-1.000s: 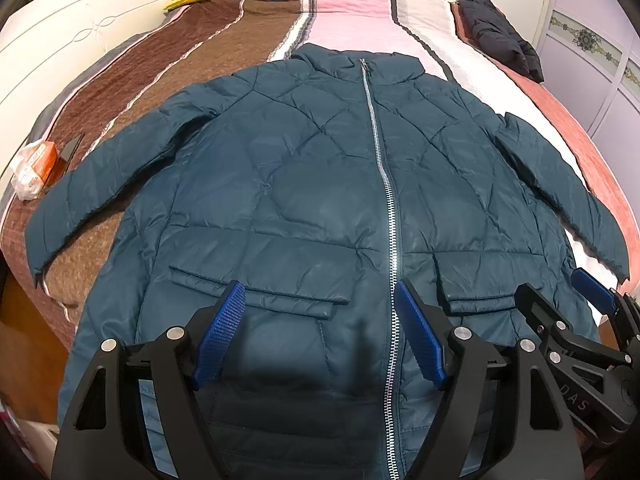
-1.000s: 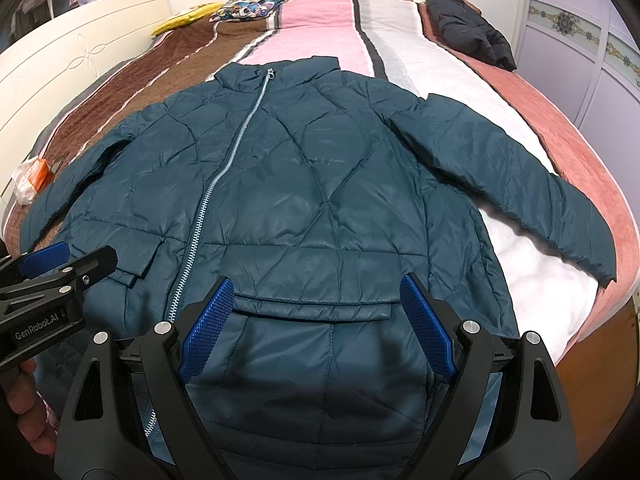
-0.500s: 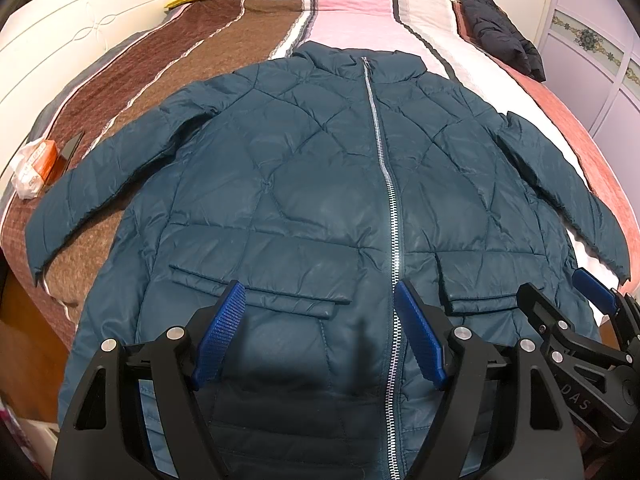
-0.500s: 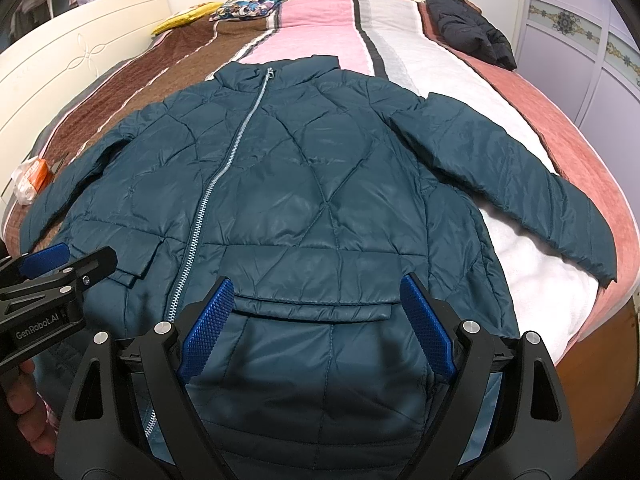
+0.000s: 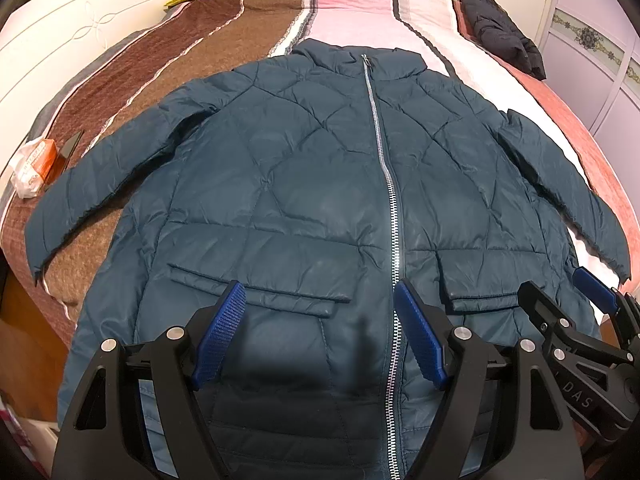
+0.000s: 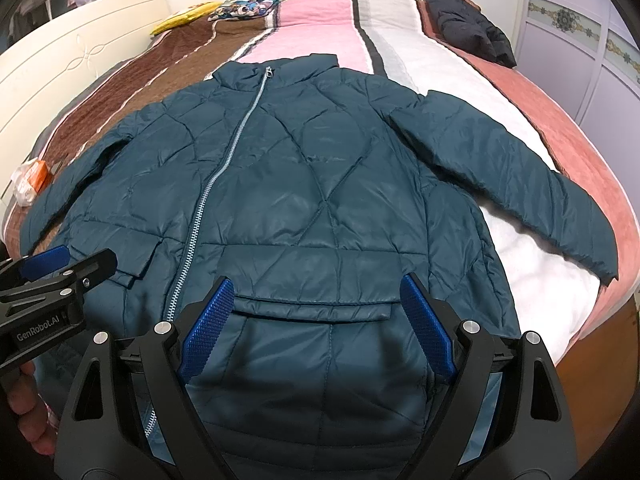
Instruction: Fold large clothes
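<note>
left hand-held gripper [image 5: 320, 334]: wide apart, empty, over hem | right hand-held gripper [image 6: 316, 326]: wide apart, empty | one teal jacket [image 5: 320, 184] flat on bed [image 5: 344, 4] | one black garment [image 6: 468, 28]

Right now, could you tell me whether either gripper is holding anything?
Nothing is held: the left gripper and the right gripper are open above the teal jacket.

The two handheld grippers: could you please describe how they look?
Both the left gripper and the right gripper have matte black angular frames with silver bolts, and two fingers faced with textured blue pads. White lettering reads "GenRobot.AI" on the left one's side, seen from the right wrist view.
</note>
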The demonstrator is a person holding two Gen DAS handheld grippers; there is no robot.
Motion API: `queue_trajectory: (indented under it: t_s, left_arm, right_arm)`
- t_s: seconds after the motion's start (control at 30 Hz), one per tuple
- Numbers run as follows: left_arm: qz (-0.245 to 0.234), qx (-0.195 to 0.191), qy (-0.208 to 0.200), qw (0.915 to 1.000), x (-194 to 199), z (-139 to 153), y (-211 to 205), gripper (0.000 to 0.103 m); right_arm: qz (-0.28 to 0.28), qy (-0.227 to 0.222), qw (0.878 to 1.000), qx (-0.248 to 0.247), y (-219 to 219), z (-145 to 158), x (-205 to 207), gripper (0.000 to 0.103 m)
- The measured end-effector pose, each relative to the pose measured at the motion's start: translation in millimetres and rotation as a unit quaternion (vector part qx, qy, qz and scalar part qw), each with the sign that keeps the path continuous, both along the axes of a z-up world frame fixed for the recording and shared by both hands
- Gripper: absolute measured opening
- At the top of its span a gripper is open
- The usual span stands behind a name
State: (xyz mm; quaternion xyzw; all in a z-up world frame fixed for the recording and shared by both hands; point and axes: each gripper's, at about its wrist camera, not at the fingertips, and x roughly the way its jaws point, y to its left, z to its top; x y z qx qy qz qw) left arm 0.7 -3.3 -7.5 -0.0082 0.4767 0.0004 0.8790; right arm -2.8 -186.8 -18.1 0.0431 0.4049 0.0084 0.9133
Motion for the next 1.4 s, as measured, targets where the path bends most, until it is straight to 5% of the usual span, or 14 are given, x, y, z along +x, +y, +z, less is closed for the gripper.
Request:
queue_trajectory:
  t_s: [1.4]
  left_arm:
    - [-0.001, 0.005, 0.009, 0.9999, -3, -7, -2, 0.075]
  right_arm:
    - [-0.010, 0.009, 1.000, 0.027, -9, -9, 1, 0.085]
